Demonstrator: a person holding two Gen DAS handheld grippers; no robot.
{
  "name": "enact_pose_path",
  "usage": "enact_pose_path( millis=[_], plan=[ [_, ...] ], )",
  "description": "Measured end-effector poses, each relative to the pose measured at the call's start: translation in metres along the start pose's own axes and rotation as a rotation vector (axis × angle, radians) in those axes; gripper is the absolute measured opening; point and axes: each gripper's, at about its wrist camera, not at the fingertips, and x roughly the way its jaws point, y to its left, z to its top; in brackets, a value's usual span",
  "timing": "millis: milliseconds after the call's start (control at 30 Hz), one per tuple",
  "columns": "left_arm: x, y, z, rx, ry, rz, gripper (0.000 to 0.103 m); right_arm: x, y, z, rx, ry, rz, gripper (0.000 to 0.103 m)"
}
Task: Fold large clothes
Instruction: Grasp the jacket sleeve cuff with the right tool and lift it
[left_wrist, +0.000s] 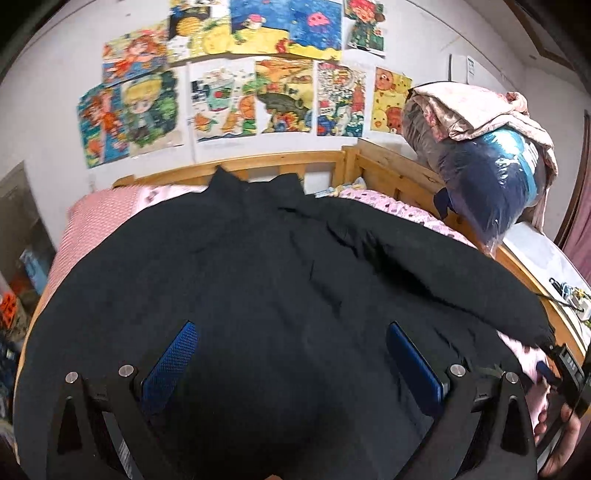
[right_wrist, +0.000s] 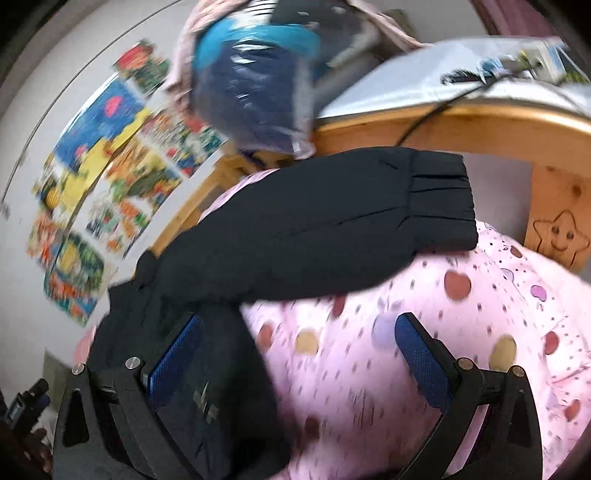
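Observation:
A large black jacket (left_wrist: 258, 266) lies spread flat on the bed, collar toward the headboard. My left gripper (left_wrist: 291, 350) hovers open above the jacket's lower middle, nothing between its blue pads. In the right wrist view the jacket's sleeve (right_wrist: 314, 225) stretches out to the right over the pink quilt (right_wrist: 424, 332), its ribbed cuff (right_wrist: 439, 195) near the wooden bed frame. My right gripper (right_wrist: 299, 347) is open, left pad over the jacket's edge, right pad over the quilt. The right gripper's body and a hand show at the right edge of the left wrist view (left_wrist: 565, 373).
The wooden bed frame (left_wrist: 280, 162) runs along a white wall covered with colourful drawings (left_wrist: 229, 99). A plastic-wrapped blue bundle under a pink floral cover (left_wrist: 491, 162) sits at the bed's far right corner. A white surface with a cable and small items (left_wrist: 561, 288) lies beyond the right rail.

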Motion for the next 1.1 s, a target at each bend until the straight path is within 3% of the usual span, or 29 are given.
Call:
enact_pose_path(
  millis=[233,300,367,567,667,733,933,1100],
  plan=[
    [0.101,-0.02,0.053,-0.022,0.049,-0.044,0.103,0.032,-0.002,0.019,0.119,-0.108,-0.037,0.102],
    [0.129,-0.029,0.064,-0.017,0.058,-0.048,0.103,0.04,-0.004,0.027,0.153,-0.134,-0.059,0.093],
    [0.162,-0.043,0.075,0.001,0.067,-0.054,0.103,0.044,-0.008,0.037,0.165,-0.136,-0.1,0.062],
    [0.24,-0.081,0.095,0.047,0.086,-0.08,0.103,0.058,-0.024,0.056,0.201,-0.153,-0.132,0.038],
    [0.271,-0.096,0.098,0.057,0.1,-0.109,0.103,0.061,-0.02,0.06,0.16,-0.172,-0.134,0.022],
    [0.29,-0.103,0.096,0.058,0.123,-0.12,0.103,0.059,-0.017,0.063,0.124,-0.194,-0.136,0.016],
    [0.336,-0.103,0.079,-0.003,0.224,-0.174,0.103,0.037,0.012,0.08,-0.07,-0.309,-0.134,0.013],
    [0.344,-0.104,0.07,0.004,0.245,-0.17,0.103,0.028,0.058,0.102,-0.268,-0.38,-0.115,0.012]
  ],
)
